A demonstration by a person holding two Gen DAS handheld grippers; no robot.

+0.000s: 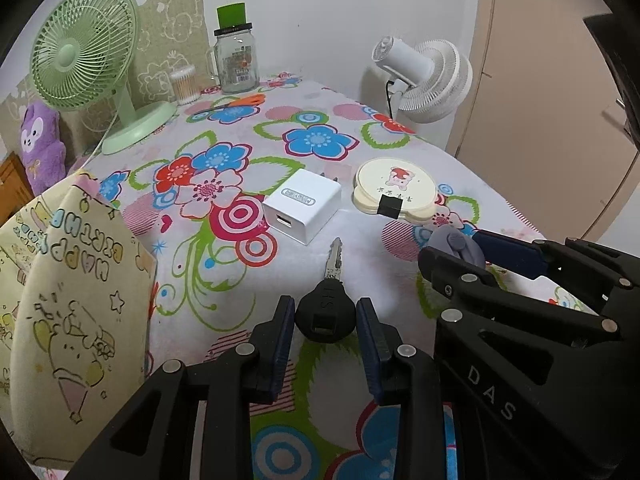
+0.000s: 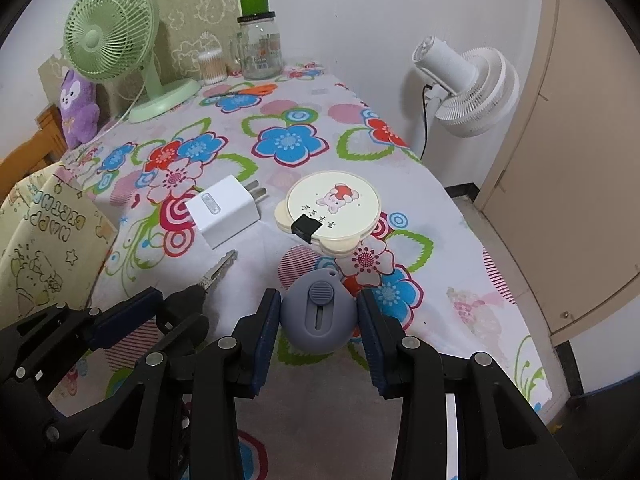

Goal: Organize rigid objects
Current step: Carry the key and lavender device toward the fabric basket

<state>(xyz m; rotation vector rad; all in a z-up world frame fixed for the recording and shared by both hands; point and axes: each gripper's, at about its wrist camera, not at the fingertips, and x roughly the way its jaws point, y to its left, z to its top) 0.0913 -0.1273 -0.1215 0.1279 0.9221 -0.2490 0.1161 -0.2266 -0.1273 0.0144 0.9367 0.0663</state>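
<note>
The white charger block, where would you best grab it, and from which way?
Grip the white charger block across its two flat side faces, coming down from above. It lies flat with its prongs pointing toward the far end, so avoid that end; the boxy body gives parallel surfaces.

Grey cutter (image 2: 318,316) between right gripper (image 2: 318,330) fingers (image 2: 267,332)

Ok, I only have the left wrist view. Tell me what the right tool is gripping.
Observer: The right tool is shut on a grey round gadget, with a pad on each side.
Operator: Describe its face.
Observer: A ribbed slider button sits above a narrow slot.
Operator: Check the white fan beyond it.
Observer: The white fan is not on the table. Its pole runs down past the edge of the tablecloth.
</note>
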